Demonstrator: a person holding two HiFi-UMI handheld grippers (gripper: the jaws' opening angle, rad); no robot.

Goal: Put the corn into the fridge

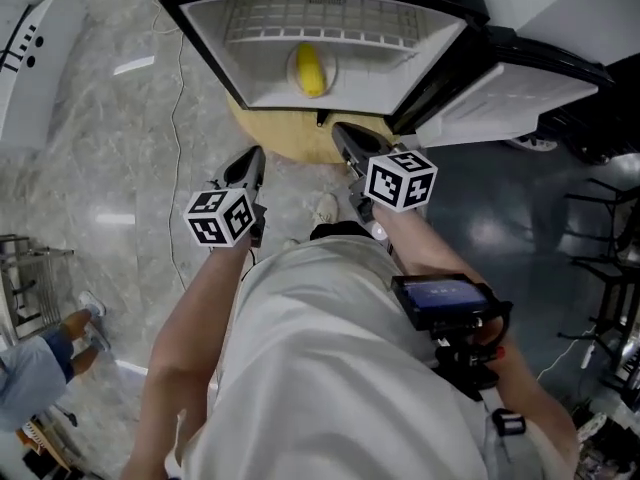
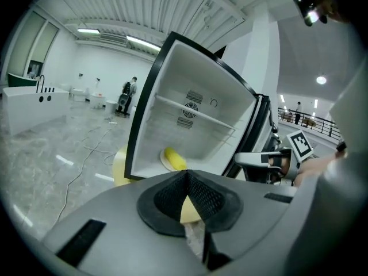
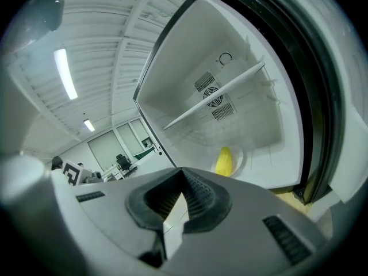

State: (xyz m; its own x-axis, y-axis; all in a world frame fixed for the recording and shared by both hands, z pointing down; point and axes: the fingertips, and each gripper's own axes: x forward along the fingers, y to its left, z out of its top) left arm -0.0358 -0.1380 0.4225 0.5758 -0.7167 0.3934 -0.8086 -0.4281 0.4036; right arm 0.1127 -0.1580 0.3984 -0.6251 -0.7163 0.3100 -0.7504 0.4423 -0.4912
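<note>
A yellow corn cob (image 1: 310, 68) lies on a small white plate (image 1: 292, 68) on the floor of the open fridge (image 1: 250, 58). My left gripper (image 1: 250, 160) and right gripper (image 1: 343, 136) hover side by side just outside the fridge opening, both shut with nothing in them. The left gripper view has the corn (image 2: 174, 158) ahead, past the shut left gripper (image 2: 185, 177), with the right gripper (image 2: 270, 160) off to the right. From the right gripper (image 3: 181, 174) I see the corn (image 3: 223, 161) under a wire shelf (image 3: 215, 94).
The fridge door (image 1: 520, 93) hangs open to the right. A round yellow base (image 1: 290, 136) sits under the fridge. A cable (image 1: 176, 118) trails over the marble floor at left. Another person (image 1: 40, 363) stands at lower left by a metal rack (image 1: 25, 278).
</note>
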